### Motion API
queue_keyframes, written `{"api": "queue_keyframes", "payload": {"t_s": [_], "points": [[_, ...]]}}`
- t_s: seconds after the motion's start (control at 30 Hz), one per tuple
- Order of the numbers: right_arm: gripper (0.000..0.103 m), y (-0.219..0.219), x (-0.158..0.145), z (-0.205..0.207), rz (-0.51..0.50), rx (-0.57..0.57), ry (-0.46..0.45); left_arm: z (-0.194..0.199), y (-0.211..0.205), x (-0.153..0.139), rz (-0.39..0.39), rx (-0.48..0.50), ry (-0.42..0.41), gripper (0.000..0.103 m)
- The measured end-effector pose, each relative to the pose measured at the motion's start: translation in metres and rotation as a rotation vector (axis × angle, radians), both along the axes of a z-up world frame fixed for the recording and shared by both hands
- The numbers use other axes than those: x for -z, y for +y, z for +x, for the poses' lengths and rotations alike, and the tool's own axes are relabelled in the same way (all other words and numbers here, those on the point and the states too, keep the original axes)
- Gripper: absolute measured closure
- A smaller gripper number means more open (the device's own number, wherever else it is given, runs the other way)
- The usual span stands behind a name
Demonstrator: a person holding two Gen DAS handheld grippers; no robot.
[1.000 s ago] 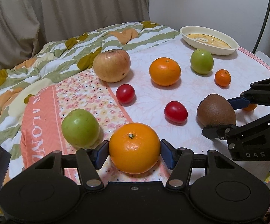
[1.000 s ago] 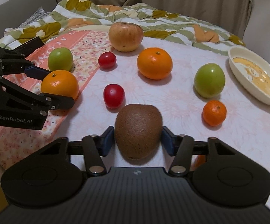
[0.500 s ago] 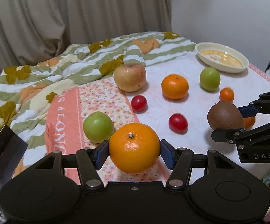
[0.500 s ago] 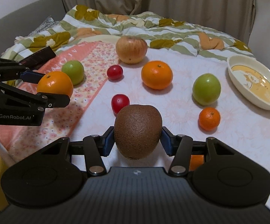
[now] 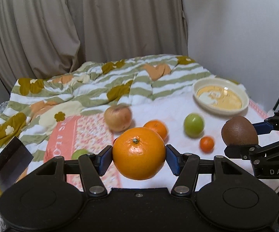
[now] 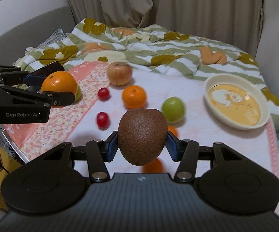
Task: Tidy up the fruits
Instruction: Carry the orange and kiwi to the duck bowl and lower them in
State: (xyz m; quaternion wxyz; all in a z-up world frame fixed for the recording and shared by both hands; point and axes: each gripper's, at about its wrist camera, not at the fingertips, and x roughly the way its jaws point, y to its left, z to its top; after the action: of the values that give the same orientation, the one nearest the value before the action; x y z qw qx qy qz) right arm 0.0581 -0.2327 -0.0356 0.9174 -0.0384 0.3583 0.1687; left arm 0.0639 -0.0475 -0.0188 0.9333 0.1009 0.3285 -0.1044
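Note:
My left gripper (image 5: 139,159) is shut on a large orange (image 5: 139,153) and holds it in the air above the cloth; it also shows in the right wrist view (image 6: 59,85). My right gripper (image 6: 142,145) is shut on a brown kiwi (image 6: 142,136), lifted off the table; the kiwi shows at the right of the left wrist view (image 5: 239,131). On the table lie an apple (image 6: 119,73), a second orange (image 6: 134,96), a green fruit (image 6: 173,108), two red tomatoes (image 6: 102,118) and small mandarins (image 5: 207,144).
A cream bowl (image 6: 236,85) sits at the far right of the table. A flowered quilt (image 6: 158,44) is bunched along the back. Another green fruit (image 5: 79,153) lies on the pink cloth, behind my left fingers. Curtains and wall stand beyond.
Both grippers have risen, lifting the orange and the kiwi clear of the table. The fruits on the table now look farther below.

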Motion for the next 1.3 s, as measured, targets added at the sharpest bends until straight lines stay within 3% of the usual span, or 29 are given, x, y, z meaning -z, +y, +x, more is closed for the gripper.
{"api": "queue_keyframes", "payload": {"t_s": [0.4,0.7,1.1,1.3], "points": [[0.036,-0.119,-0.028,0.049,-0.046,0.056,-0.047,0.035,-0.097,-0.01,-0.066,-0.051,-0.038,0.04],[0.036,-0.18,-0.02,0.116,-0.037,0.138,-0.041,0.107,-0.156,-0.006,-0.049,0.047,-0.02,0.04],[0.036,-0.221,0.018,0.194,-0.03,0.247,0.057,0.214,-0.229,0.045,0.018,0.236,0.066,0.04],[0.036,-0.237,0.035,0.214,-0.022,0.294,0.092,0.246,-0.251,0.077,0.066,0.306,0.116,0.04]]}}
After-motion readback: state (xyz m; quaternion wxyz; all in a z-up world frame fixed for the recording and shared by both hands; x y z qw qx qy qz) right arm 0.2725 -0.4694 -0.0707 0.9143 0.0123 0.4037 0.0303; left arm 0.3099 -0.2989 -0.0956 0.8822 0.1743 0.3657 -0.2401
